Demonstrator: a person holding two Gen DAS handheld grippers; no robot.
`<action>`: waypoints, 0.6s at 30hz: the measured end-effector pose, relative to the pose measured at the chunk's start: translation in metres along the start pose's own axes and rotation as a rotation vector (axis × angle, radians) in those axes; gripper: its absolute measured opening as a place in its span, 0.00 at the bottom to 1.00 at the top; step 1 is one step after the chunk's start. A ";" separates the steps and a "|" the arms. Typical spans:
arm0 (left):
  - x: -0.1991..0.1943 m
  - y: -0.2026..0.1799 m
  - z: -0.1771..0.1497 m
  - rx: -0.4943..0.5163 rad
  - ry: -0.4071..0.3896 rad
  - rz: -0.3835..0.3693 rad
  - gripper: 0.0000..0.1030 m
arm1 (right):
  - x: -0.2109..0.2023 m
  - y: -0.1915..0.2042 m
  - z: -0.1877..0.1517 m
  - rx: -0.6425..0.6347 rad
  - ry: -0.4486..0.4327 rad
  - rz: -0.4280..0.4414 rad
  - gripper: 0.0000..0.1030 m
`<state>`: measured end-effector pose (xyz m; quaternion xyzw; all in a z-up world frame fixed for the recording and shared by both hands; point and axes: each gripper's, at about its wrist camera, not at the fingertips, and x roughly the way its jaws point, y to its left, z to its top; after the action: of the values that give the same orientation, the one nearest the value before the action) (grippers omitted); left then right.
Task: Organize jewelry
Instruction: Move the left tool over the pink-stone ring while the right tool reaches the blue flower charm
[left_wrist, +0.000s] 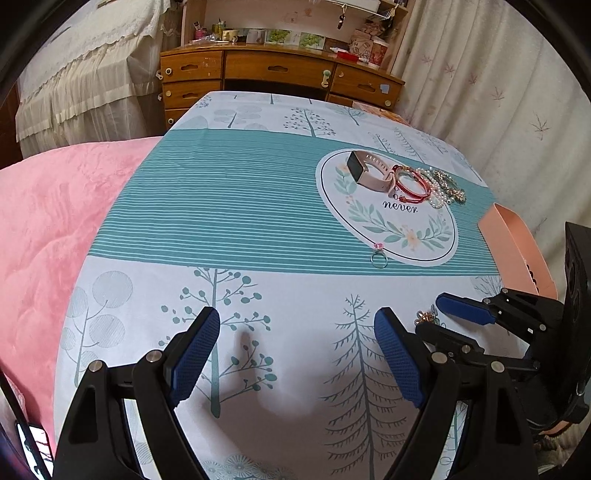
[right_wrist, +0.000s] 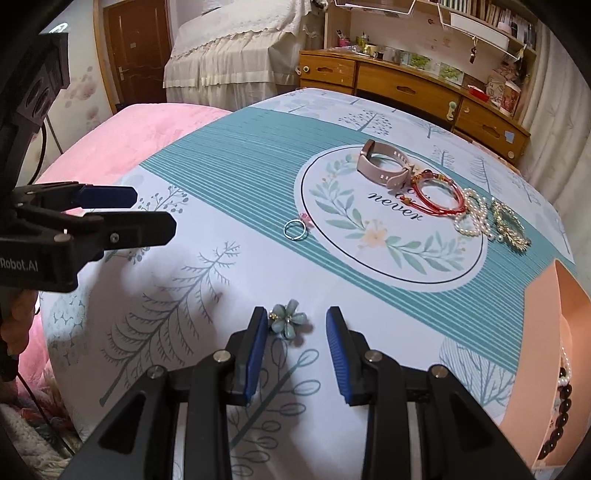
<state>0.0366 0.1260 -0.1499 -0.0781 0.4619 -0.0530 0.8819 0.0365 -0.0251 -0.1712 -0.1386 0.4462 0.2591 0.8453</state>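
A teal flower brooch (right_wrist: 287, 322) lies on the printed cloth just ahead of my right gripper (right_wrist: 297, 328), which is open with the brooch close to its left finger. Farther off lie a silver ring with a pink stone (right_wrist: 295, 229), a pink smartwatch (right_wrist: 382, 166), a red cord bracelet (right_wrist: 439, 194), a pearl bracelet (right_wrist: 472, 216) and a gold bracelet (right_wrist: 511, 227). My left gripper (left_wrist: 297, 338) is open and empty over the cloth. The ring (left_wrist: 379, 257) and watch (left_wrist: 369, 171) also show in the left wrist view.
A peach box (right_wrist: 539, 354) at the right edge holds a dark bead bracelet (right_wrist: 559, 417). A pink blanket (left_wrist: 55, 236) lies left of the cloth. A wooden desk (left_wrist: 280, 74) stands behind. The right gripper (left_wrist: 443, 314) shows in the left wrist view.
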 end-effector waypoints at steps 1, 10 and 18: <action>0.000 0.000 0.000 0.003 -0.001 -0.001 0.82 | 0.000 0.000 0.000 0.000 0.000 0.004 0.32; 0.009 -0.014 0.004 0.043 0.018 0.018 0.82 | -0.002 -0.004 -0.001 0.018 -0.010 0.053 0.17; 0.030 -0.036 0.022 0.075 0.035 0.028 0.82 | -0.010 -0.023 -0.006 0.093 -0.023 0.050 0.17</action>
<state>0.0711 0.0877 -0.1546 -0.0376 0.4760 -0.0595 0.8766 0.0401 -0.0503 -0.1661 -0.0851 0.4515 0.2604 0.8492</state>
